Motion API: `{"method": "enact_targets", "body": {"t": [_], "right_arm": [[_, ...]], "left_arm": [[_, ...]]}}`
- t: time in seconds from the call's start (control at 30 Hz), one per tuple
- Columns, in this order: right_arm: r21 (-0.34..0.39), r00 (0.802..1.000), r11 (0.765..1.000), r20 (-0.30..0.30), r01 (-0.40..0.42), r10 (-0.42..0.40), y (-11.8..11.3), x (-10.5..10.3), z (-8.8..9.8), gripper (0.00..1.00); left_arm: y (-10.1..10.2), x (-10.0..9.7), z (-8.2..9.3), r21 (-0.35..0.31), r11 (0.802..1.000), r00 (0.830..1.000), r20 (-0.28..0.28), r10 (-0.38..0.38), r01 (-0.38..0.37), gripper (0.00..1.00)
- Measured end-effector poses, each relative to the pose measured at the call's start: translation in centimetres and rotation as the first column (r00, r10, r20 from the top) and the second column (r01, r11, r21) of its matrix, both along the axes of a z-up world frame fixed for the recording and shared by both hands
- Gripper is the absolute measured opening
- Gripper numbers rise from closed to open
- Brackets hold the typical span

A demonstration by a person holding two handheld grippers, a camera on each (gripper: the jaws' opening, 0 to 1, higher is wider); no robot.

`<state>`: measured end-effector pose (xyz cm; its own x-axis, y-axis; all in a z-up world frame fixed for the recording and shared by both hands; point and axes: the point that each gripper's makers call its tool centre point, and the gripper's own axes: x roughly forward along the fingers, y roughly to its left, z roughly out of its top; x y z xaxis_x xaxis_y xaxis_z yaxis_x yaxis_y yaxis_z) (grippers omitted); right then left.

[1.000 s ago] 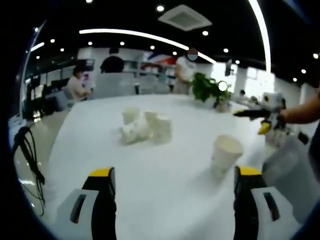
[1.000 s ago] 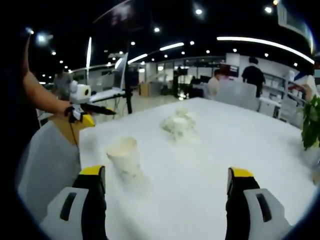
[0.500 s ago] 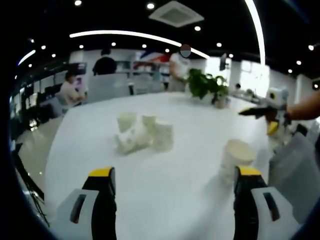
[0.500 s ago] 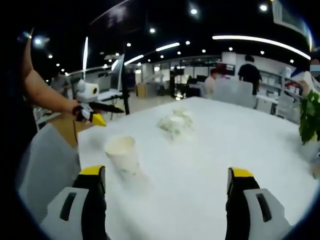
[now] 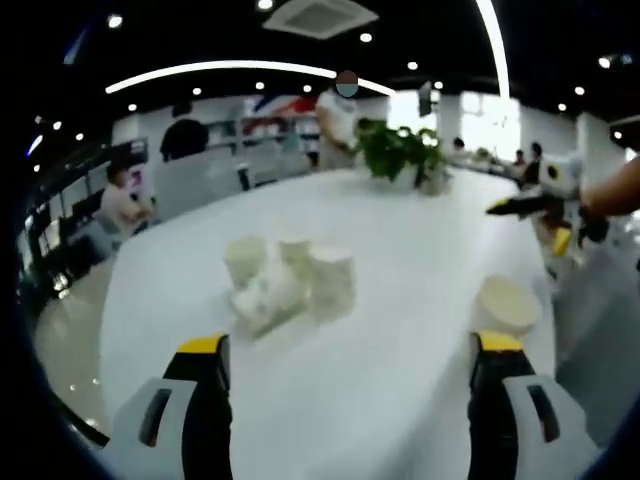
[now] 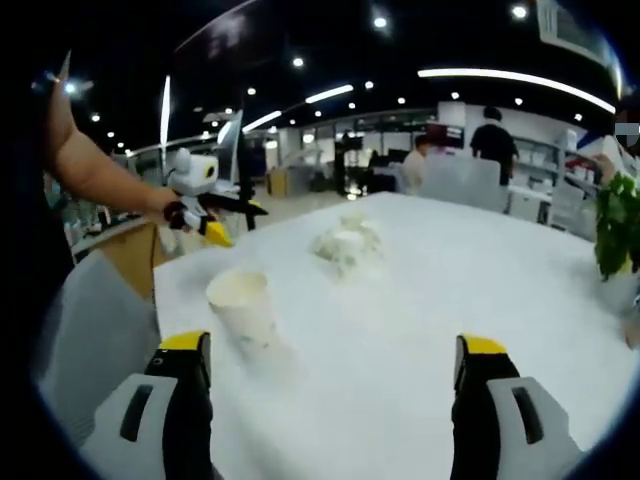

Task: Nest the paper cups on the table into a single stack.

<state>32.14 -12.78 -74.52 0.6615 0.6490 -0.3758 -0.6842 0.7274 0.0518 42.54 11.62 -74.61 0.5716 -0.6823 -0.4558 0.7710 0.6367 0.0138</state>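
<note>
- No brand, label or writing can be read on the cups or the grippers; both views are too soft for that.
- A broad white table [image 5: 400, 240] carries everything. On it a cluster of paper cups [image 5: 290, 285] sits together near the table's middle, some upright and at least one lying tipped against the others.
- A single upright paper cup [image 6: 242, 308] stands apart from the cluster, nearer the table's edge on the person's side; in the left gripper view the same lone cup [image 5: 507, 303] shows its open mouth.
- A potted plant [image 5: 400, 152] stands at the far side of the table beyond the cluster. People sit and stand past the table, in an office room with ceiling lights.
- The left gripper [image 5: 345, 400] hangs over the table with its jaws spread wide and nothing between them; the cluster lies ahead of it, well apart, and the lone cup is just beyond the tip of its right jaw.
- The right gripper [image 6: 335, 395] is likewise spread and grasps nothing; the lone cup stands just ahead of its left jaw, not touching it, with the cluster farther on.
- In the right gripper view the person's forearm [image 6: 100, 180] reaches in from the left, holding the other gripper above the table's edge.
</note>
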Motion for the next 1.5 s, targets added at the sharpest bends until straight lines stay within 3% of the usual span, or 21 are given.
{"method": "enact_targets", "body": {"t": [0.37,0.83,1.07,1.27,1.4,1.5], "right_arm": [[0.009,1.000,1.000,0.001,0.009,-0.009,-0.2,0.1,0.2,1.00],[0.009,1.000,1.000,-0.010,0.026,-0.026,-0.9,0.5,-0.2,1.00],[0.018,0.999,0.999,-0.016,0.033,-0.033,-0.9,0.8,-0.3,1.00],[0.026,0.999,0.999,-0.027,0.041,-0.040,-1.0,0.8,-0.6,1.00],[0.033,0.998,0.998,-0.039,0.052,-0.051,-1.2,0.7,-0.9,1.00],[0.039,0.998,0.998,-0.041,0.056,-0.055,-1.2,0.6,-1.0,1.00]], "left_arm": [[-1.6,3.6,0.3,0.071,0.995,0.997,0.009,-0.071,0.070,0.98],[-3.4,7.4,0.1,0.178,0.967,0.982,0.013,-0.189,0.184,0.96],[-3.8,8.5,-2.0,0.342,0.905,0.961,0.017,-0.276,0.253,0.92],[-3.6,9.8,-4.2,0.509,0.811,0.933,0.039,-0.358,0.290,0.88],[-4.1,10.3,-4.8,0.490,0.819,0.936,0.018,-0.352,0.298,0.84],[-4.3,10.8,-5.2,0.498,0.812,0.933,0.017,-0.361,0.305,0.80]]}}
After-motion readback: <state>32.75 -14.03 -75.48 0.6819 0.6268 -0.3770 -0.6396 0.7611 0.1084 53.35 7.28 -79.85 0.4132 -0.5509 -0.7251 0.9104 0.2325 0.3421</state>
